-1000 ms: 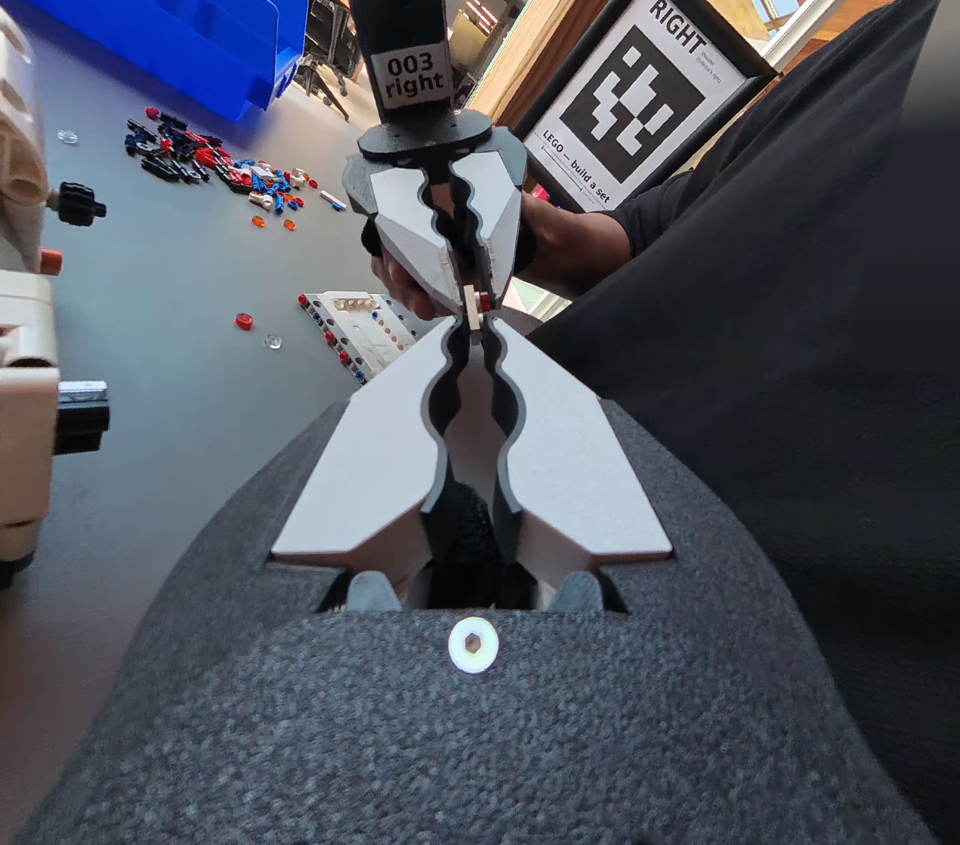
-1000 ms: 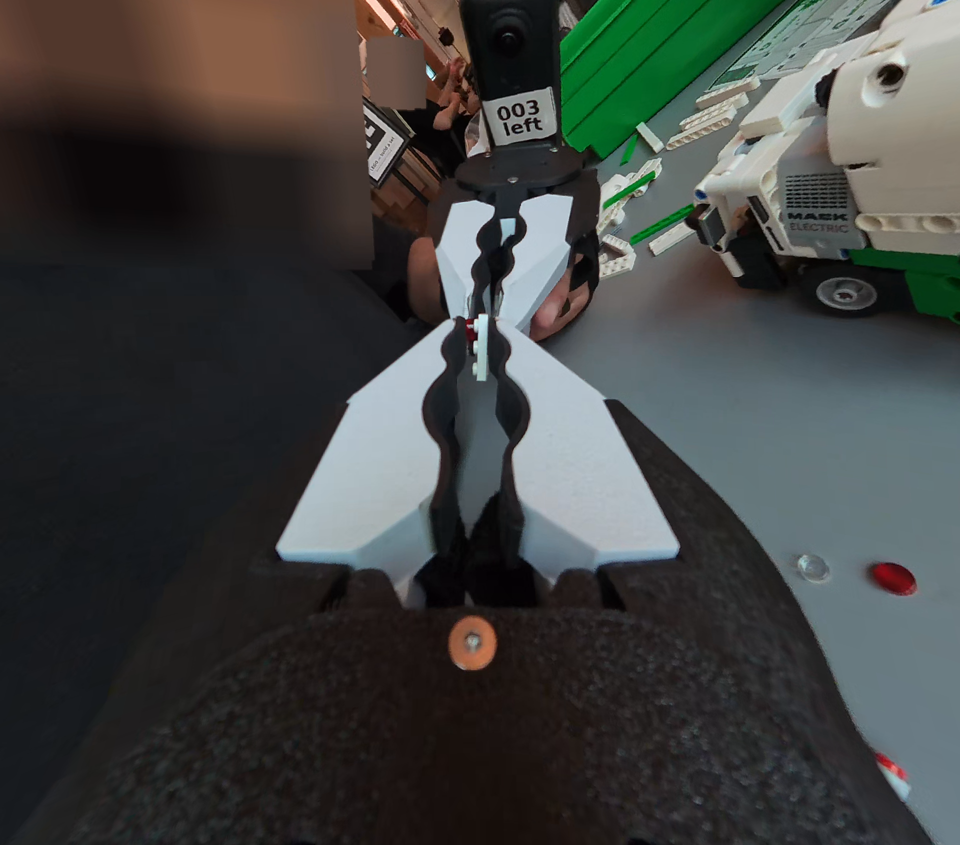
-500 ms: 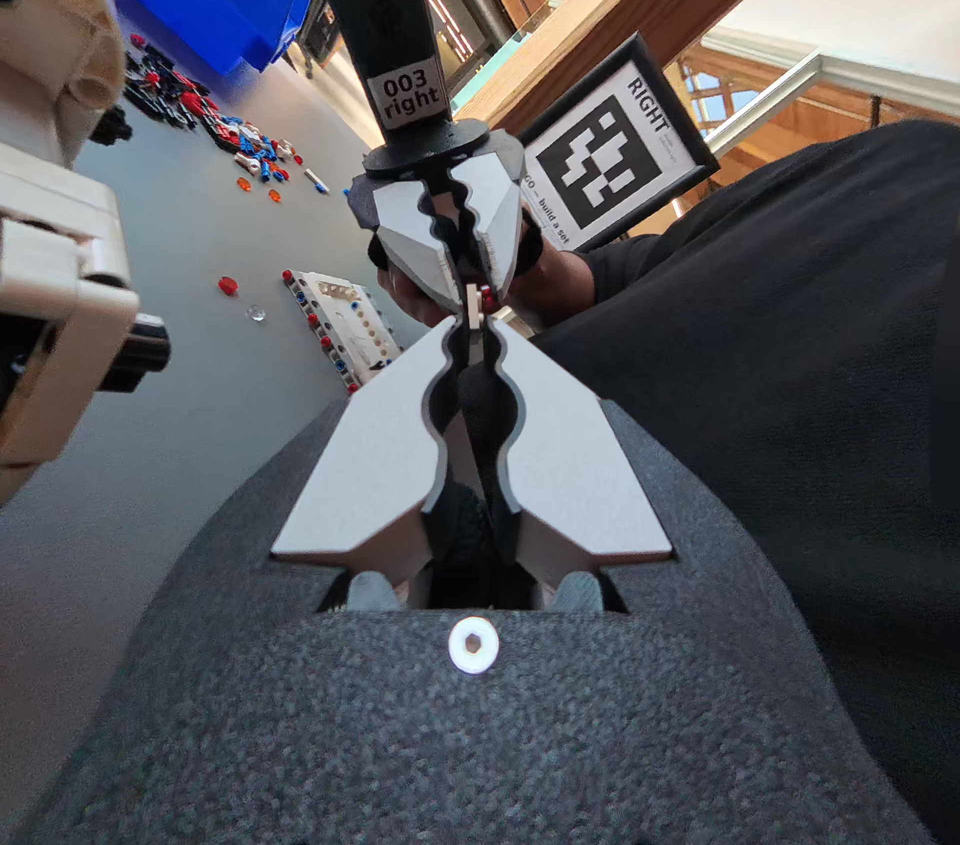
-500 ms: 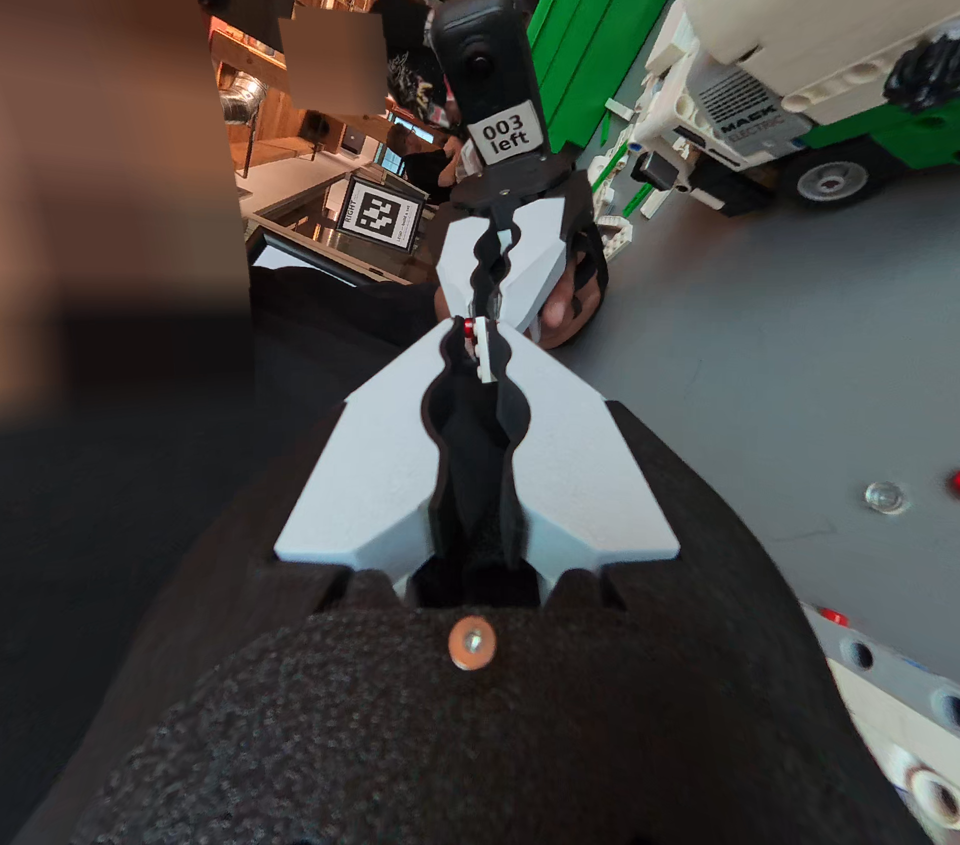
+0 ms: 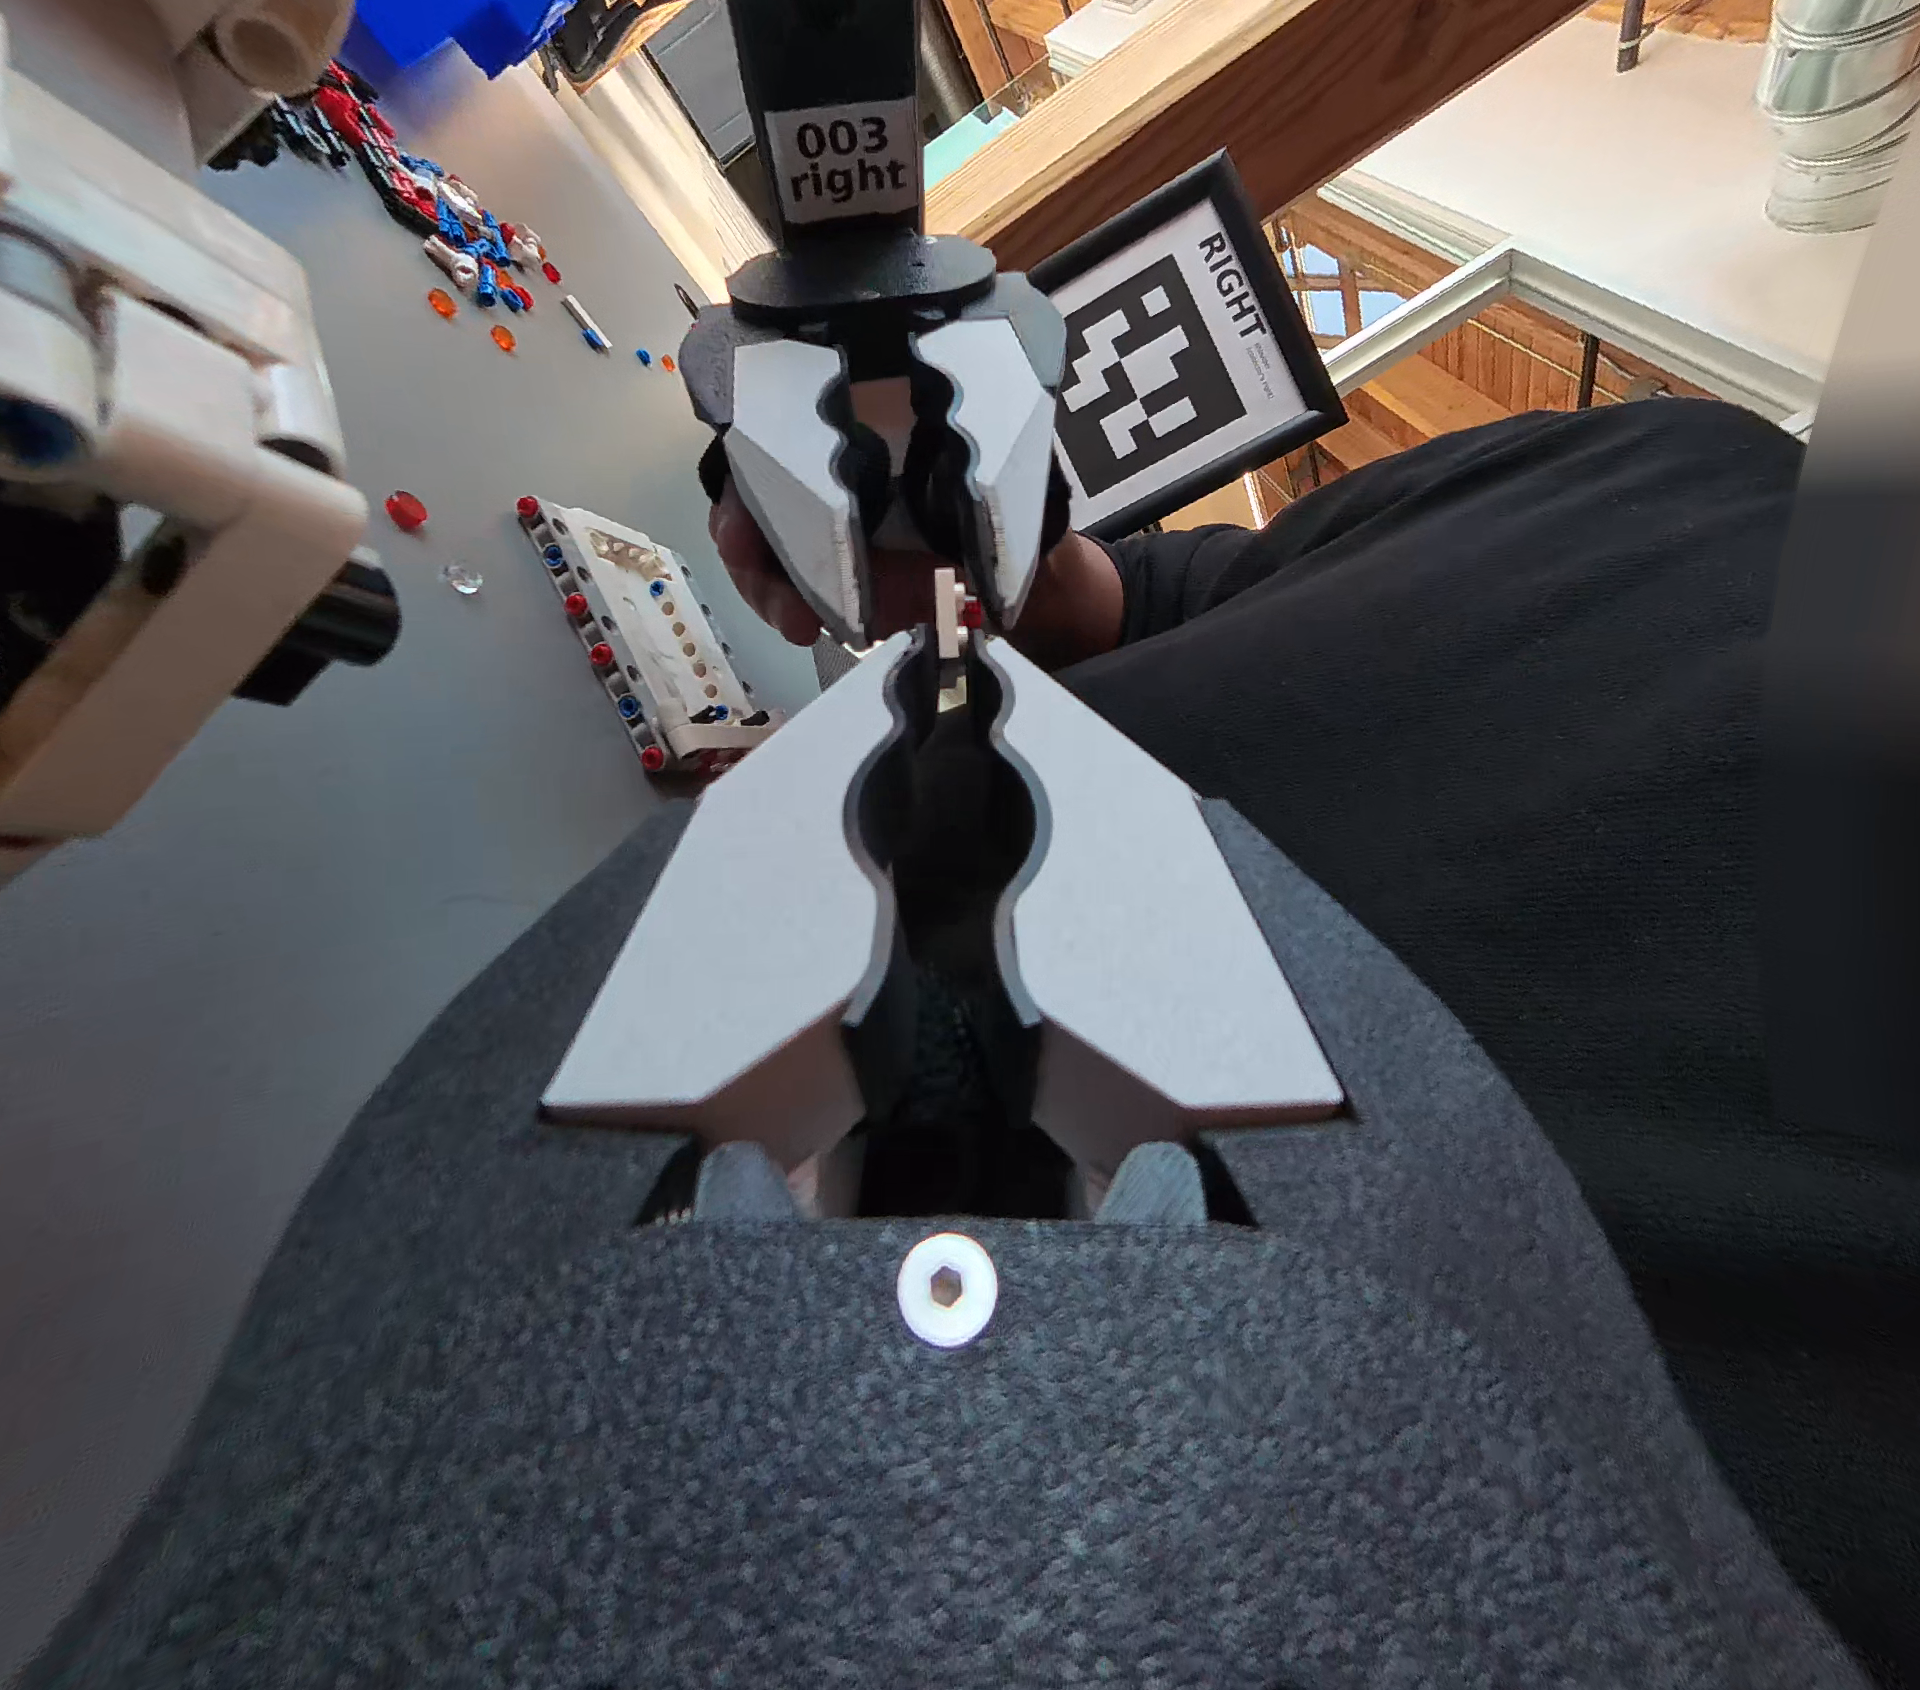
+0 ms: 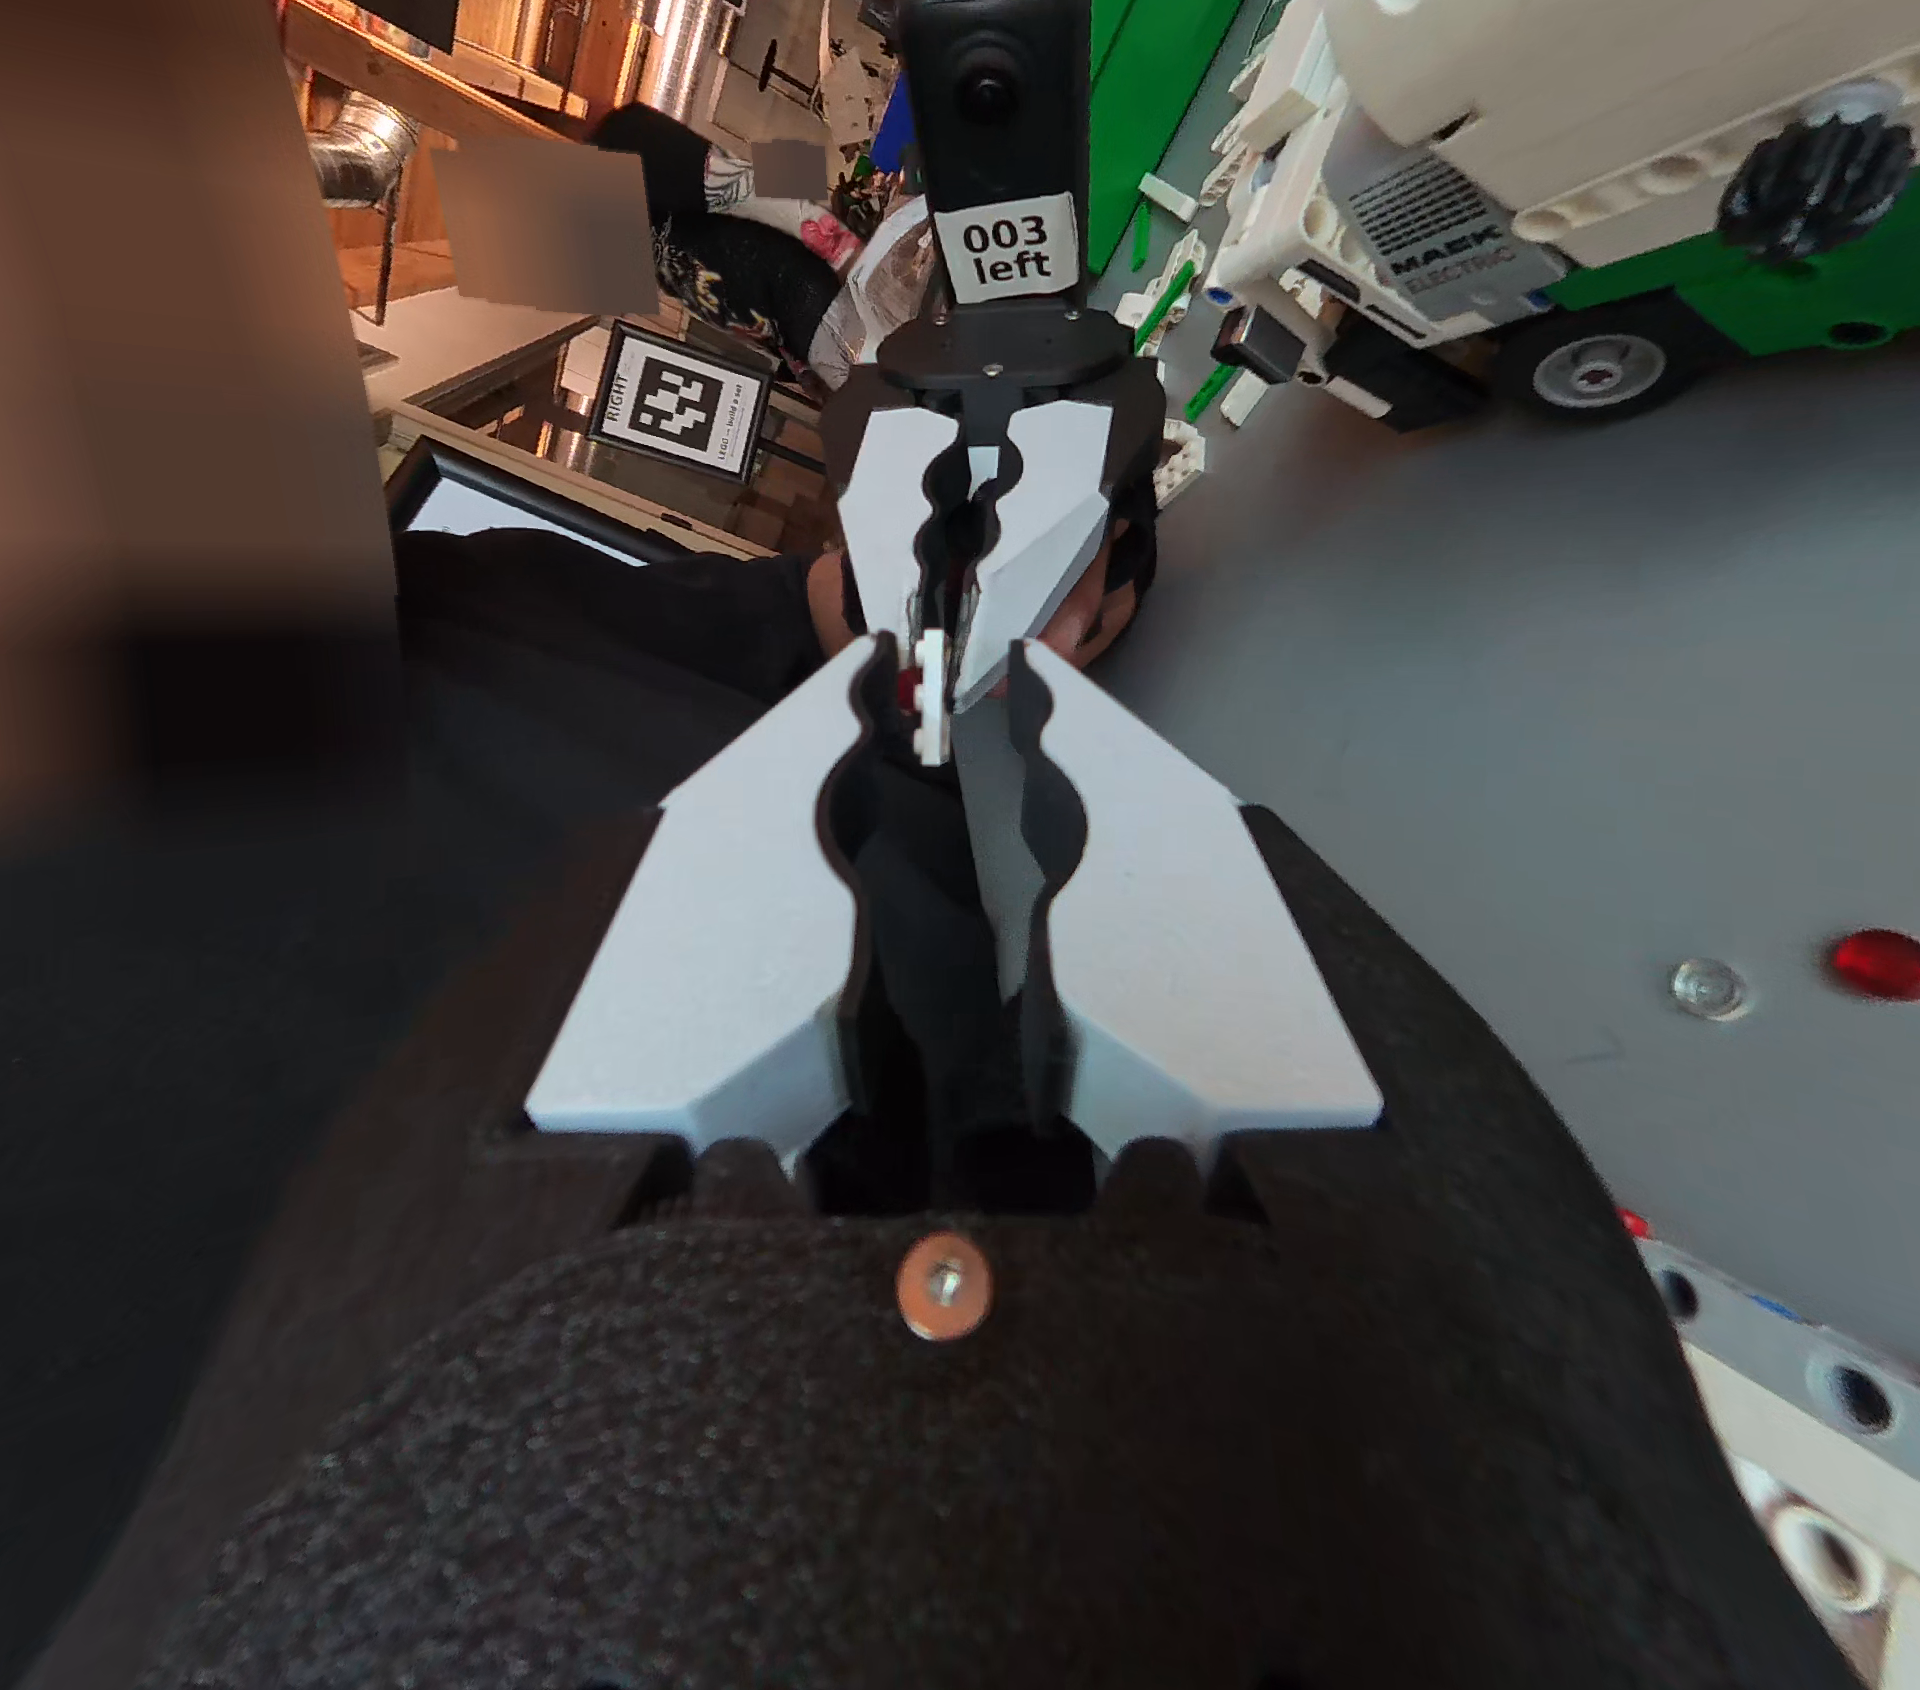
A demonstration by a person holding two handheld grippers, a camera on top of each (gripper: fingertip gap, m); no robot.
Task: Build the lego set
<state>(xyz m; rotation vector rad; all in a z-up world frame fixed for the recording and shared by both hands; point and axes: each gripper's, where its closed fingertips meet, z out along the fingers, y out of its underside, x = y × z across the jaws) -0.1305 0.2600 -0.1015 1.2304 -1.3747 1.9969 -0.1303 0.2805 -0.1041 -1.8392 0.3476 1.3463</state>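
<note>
Left wrist view shows the left gripper (image 5: 940, 653) pinching a small white plate (image 5: 947, 614) with a red stud (image 5: 971, 610) on its side. Just beyond the plate, the right gripper (image 5: 914, 591) stands spread, fingertips flanking it. This looks like a mid-air join just finished; next, carry it to the truck (image 6: 1558, 113) on the tabletop (image 6: 1455, 653).

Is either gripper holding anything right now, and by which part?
The left gripper pinches a small white plate by its lower end, with a red stud on its side. The right gripper is open around it, holding nothing.
</note>
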